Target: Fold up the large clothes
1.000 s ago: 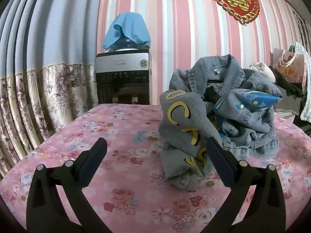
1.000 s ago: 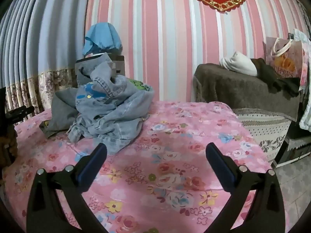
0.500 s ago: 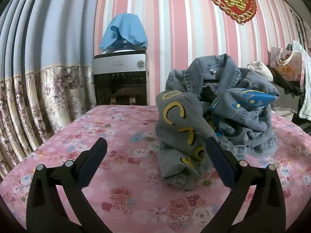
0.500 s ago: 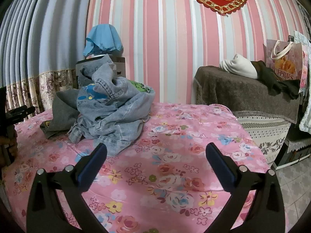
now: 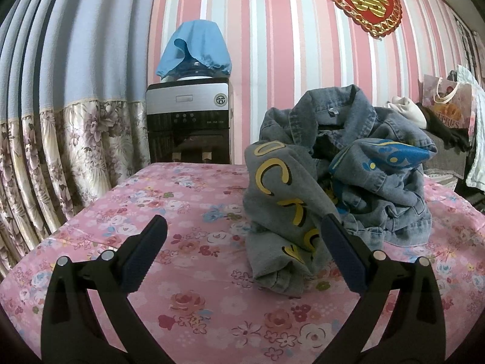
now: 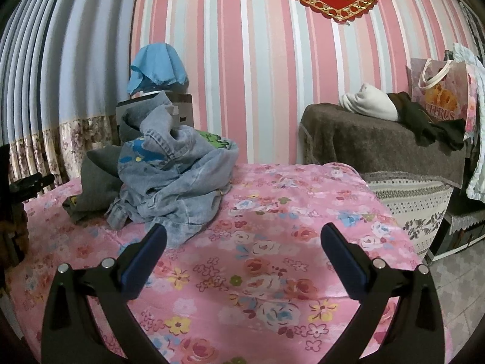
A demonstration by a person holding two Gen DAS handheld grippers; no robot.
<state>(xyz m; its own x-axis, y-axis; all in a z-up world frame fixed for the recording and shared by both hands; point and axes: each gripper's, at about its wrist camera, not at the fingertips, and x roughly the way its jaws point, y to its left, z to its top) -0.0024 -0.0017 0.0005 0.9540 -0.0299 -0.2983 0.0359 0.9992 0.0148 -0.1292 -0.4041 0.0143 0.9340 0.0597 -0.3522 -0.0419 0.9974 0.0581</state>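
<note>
A crumpled denim jacket (image 5: 363, 163) with yellow letters and blue print lies heaped on the pink floral tablecloth (image 5: 188, 212). My left gripper (image 5: 242, 230) is open and empty, low over the cloth, with its right finger in front of the jacket's near sleeve. In the right wrist view the jacket (image 6: 172, 182) sits to the left on the same cloth (image 6: 288, 212). My right gripper (image 6: 242, 230) is open and empty, its left finger near the jacket's hem.
A water dispenser (image 5: 188, 121) with a blue cover stands behind the table by a floral curtain (image 5: 60, 157). A brown-covered sofa (image 6: 379, 142) with clothes and a gift bag (image 6: 439, 97) stands right of the table. The left gripper shows at the left edge (image 6: 27, 182).
Both grippers have shifted slightly, so the jacket sits a little differently in each view. Both stay open and empty. The jacket has not moved.
</note>
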